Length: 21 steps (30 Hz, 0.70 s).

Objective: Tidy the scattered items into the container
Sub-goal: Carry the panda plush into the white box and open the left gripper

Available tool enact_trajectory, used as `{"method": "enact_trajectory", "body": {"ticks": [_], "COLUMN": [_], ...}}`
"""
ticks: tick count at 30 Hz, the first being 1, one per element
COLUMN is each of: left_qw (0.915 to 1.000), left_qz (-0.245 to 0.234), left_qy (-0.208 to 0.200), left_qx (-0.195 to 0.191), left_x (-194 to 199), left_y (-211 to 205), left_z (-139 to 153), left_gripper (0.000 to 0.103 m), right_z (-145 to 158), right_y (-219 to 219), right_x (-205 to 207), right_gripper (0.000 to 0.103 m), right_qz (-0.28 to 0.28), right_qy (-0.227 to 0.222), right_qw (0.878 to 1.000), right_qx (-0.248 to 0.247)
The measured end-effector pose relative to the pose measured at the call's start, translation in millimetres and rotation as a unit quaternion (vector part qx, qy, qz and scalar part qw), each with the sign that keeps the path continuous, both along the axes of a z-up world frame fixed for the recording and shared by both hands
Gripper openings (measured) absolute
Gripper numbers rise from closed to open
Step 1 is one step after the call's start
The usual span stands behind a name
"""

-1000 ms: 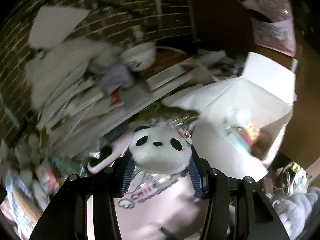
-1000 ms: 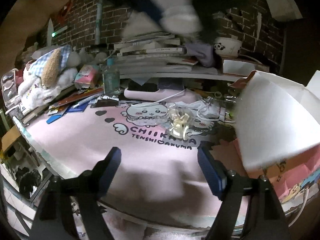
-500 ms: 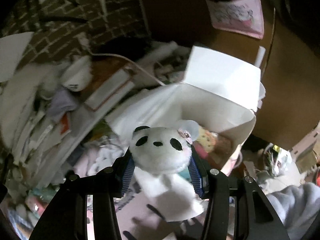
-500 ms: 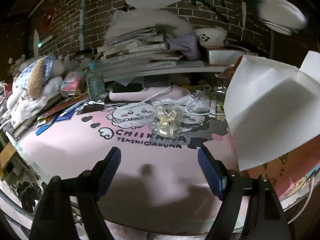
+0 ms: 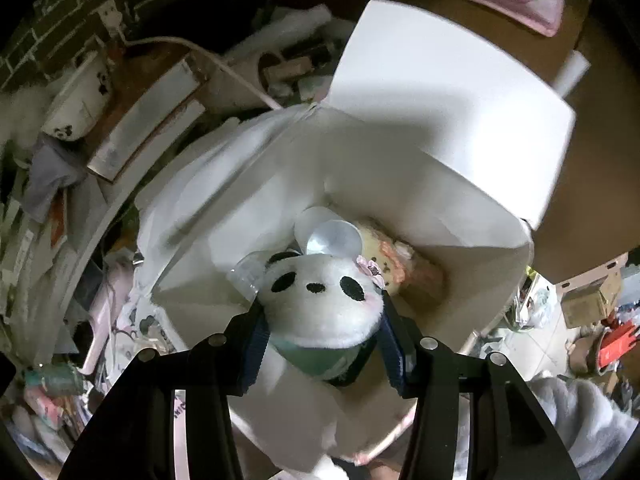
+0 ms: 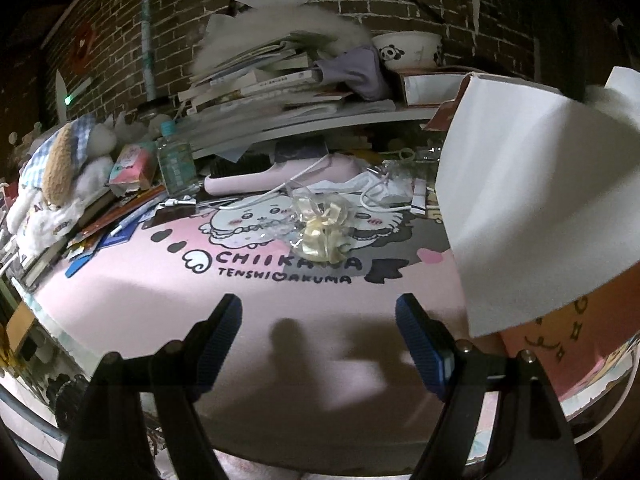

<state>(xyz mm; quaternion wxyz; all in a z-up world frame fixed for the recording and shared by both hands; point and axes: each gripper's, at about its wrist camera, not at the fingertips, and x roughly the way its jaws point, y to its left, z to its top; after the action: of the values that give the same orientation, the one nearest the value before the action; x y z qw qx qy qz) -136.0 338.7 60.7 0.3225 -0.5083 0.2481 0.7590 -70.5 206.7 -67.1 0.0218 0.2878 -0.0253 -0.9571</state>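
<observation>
Panda plush, clamped in left gripper jaws, now carried from worktop to above white box; release judged next. Right gripper jaws apart, empty.

The left gripper, with the panda plush between its fingers, now tilts down over the open white box, whose inside fills the middle of the left wrist view; a second ago the box sat at the right of that frame, with the pink mat below the plush. In the right wrist view, the blurred plush has left the upper frame.
</observation>
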Motion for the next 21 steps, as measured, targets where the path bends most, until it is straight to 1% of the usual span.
{"method": "enact_trajectory", "body": {"ticks": [4, 7, 9, 12, 15, 18, 20, 21], "left_qw": [0.9994, 0.9985, 0.9981, 0.9981, 0.9982, 0.9984, 0.9988, 0.9991], "left_qz": [0.013, 0.021, 0.024, 0.021, 0.022, 0.022, 0.018, 0.014], "left_qy": [-0.028, -0.037, -0.045, -0.04, -0.028, -0.017, -0.004, 0.0], "left_qx": [-0.018, -0.033, -0.036, -0.042, -0.049, -0.05, -0.045, -0.04], "left_x": [-10.6, -14.0, -15.7, -16.2, -14.8, -13.4, -11.6, -10.1], "left_y": [5.9, 8.6, 9.5, 11.8, 12.6, 11.9, 11.1, 10.6], "left_z": [-9.2, -15.1, -18.0, -21.4, -21.6, -19.0, -14.6, -12.2], "left_gripper": [0.045, 0.046, 0.046, 0.049, 0.054, 0.064, 0.074, 0.078], "right_z": [-0.4, -0.7, -0.6, -0.5, -1.3, -1.7, -1.6, -1.6], "right_y": [0.4, 1.8, 3.5, 5.5, 5.7, 5.6, 5.3, 5.4], "right_x": [-0.6, -0.8, -1.3, -1.7, -2.0, -2.2, -2.0, -2.3], "right_gripper": [0.077, 0.077, 0.077, 0.077, 0.077, 0.077, 0.077, 0.077], "right_qz": [0.002, 0.001, -0.001, -0.003, -0.004, -0.002, -0.003, -0.003], "right_qy": [-0.002, -0.002, -0.003, -0.005, -0.006, -0.008, -0.007, -0.007], "right_qw": [1.0, 1.0, 1.0, 1.0, 1.0, 1.0, 1.0, 1.0], "right_qx": [-0.003, -0.007, -0.011, -0.016, -0.016, -0.017, -0.017, -0.016]}}
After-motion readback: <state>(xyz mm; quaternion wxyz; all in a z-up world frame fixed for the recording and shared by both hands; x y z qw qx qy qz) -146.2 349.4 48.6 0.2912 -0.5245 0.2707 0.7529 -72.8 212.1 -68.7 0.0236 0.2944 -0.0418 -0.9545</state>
